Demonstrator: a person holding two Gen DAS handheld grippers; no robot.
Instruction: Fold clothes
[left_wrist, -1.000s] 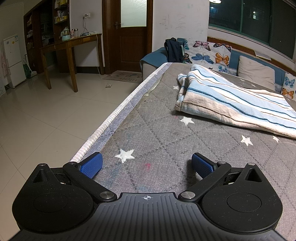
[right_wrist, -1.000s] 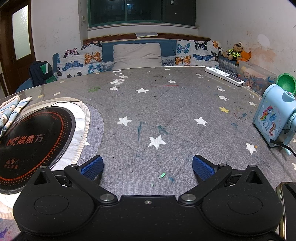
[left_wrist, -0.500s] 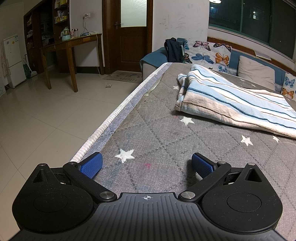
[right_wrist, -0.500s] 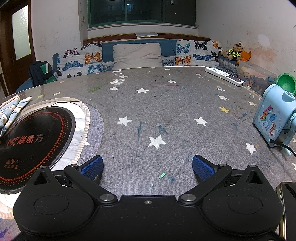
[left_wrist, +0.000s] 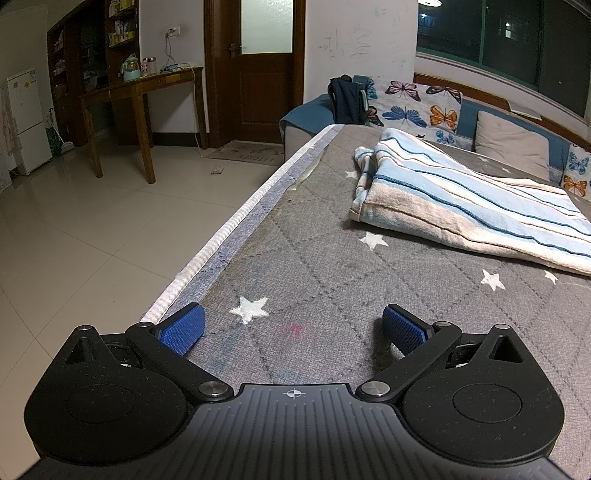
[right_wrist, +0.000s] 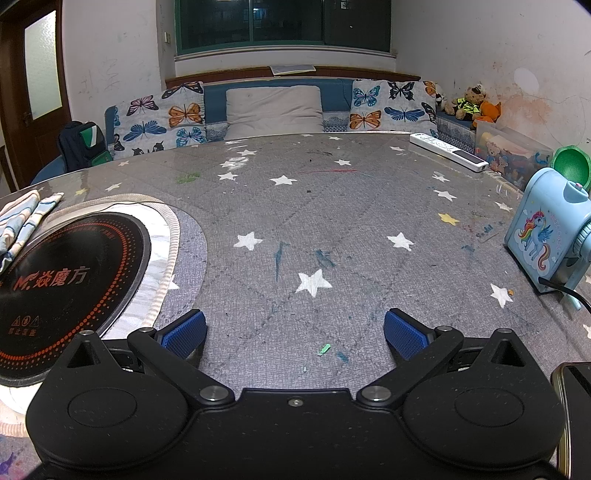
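Observation:
A blue, white and beige striped cloth (left_wrist: 461, 206) lies in a loose folded heap on the grey star-patterned table cover (left_wrist: 314, 266), ahead and to the right of my left gripper (left_wrist: 293, 328). That gripper is open and empty, low over the cover near its left edge. My right gripper (right_wrist: 295, 330) is open and empty too, low over the cover (right_wrist: 332, 221). In the right wrist view only a corner of the cloth (right_wrist: 22, 218) shows at the far left.
A round black induction plate (right_wrist: 62, 284) sits left of the right gripper. A blue unicorn box (right_wrist: 546, 240), a white power strip (right_wrist: 447, 151) and a green bowl (right_wrist: 570, 166) stand at the right. The table's left edge (left_wrist: 236, 221) drops to tiled floor.

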